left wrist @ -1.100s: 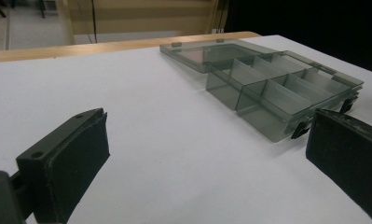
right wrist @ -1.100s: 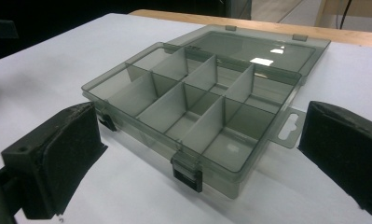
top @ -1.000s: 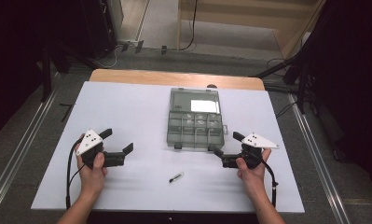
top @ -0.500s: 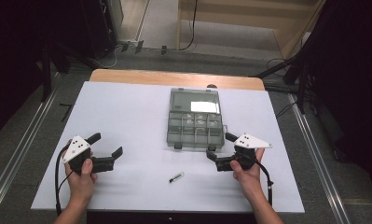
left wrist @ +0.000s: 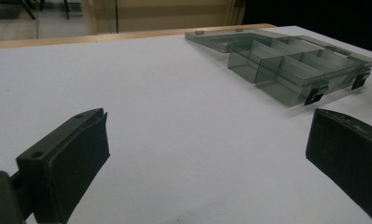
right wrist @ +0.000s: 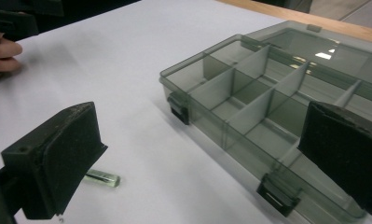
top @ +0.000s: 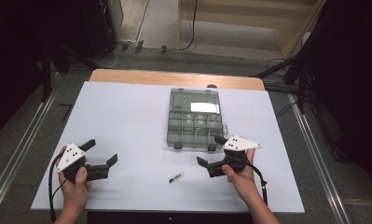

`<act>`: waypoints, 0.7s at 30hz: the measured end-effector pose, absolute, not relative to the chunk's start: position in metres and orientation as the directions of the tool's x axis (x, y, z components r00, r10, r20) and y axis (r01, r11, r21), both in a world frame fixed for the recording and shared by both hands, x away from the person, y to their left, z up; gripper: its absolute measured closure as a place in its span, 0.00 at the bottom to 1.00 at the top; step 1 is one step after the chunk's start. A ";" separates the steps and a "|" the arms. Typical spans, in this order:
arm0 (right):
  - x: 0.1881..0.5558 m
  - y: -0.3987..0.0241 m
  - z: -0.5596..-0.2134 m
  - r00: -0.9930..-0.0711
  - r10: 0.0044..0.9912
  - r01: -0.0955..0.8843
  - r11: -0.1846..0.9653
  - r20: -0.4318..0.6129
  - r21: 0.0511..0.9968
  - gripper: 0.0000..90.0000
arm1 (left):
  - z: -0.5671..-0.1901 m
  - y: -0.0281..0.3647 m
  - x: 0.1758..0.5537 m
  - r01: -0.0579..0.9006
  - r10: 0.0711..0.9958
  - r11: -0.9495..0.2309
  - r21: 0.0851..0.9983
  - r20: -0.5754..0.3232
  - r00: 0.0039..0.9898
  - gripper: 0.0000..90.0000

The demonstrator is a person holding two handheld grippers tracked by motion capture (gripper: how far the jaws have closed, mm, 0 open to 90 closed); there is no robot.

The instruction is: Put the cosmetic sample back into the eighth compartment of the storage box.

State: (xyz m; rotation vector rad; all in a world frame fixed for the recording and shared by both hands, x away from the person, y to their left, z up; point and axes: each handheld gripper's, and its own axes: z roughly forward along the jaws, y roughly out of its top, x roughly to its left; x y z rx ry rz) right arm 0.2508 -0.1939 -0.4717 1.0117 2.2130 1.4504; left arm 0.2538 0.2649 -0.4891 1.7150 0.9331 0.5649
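the left gripper point(top: 101, 152) rests low on the white table point(top: 127, 116), well to the left of the compartment box point(top: 195, 120), with its jaws spread wide and nothing between them. against the earlier pictures it has slid back toward the person's edge and farther out to the left of the box; a second ago it sat closer in. in the left gripper view the two black jaws stand far apart over bare table, and the box lies ahead and to the right with its lid folded back flat.

between the grippers, in front of the box and a little to the left of its front edge, lies the small glass tube point(top: 176, 177). it has kept its place through all three pictures. in the right gripper view the tube point(right wrist: 102, 178) shows just beside the left-hand jaw, lying flat on the table and untouched.

the box itself, smoky clear plastic with empty-looking compartments and two dark latches on its front wall, has not moved.

the right gripper point(top: 211, 151) hovers just in front of the box's right front corner, jaws wide open and empty, turned toward the tube. compared with a second ago it has come in leftward and nearer the tube, its grey plate now overlapping the box's corner in the high view.
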 end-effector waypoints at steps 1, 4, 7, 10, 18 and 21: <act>0.250 -0.192 -0.471 -0.709 0.695 0.387 0.241 0.120 0.890 0.00 | -0.489 0.266 0.253 0.312 0.807 -0.141 0.940 -0.073 0.586 0.00; 0.249 -0.187 -0.469 -0.725 0.679 0.382 0.254 0.117 0.889 0.00 | -0.490 0.267 0.252 0.314 0.807 -0.127 0.941 -0.086 0.584 0.00; 0.249 -0.182 -0.468 -0.739 0.664 0.380 0.270 0.114 0.885 0.00 | -0.491 0.268 0.251 0.317 0.803 -0.113 0.942 -0.102 0.587 0.00; 0.249 -0.176 -0.467 -0.756 0.647 0.372 0.300 0.099 0.879 0.00 | -0.492 0.268 0.249 0.315 0.802 -0.110 0.943 -0.103 0.588 0.00; 0.249 -0.166 -0.468 -0.793 0.599 0.375 0.336 0.111 0.864 0.01 | -0.493 0.265 0.249 0.308 0.802 -0.120 0.944 -0.091 0.591 0.00; 0.250 -0.161 -0.469 -0.799 0.590 0.380 0.352 0.112 0.856 0.01 | -0.493 0.268 0.250 0.314 0.796 -0.093 0.945 -0.119 0.593 0.00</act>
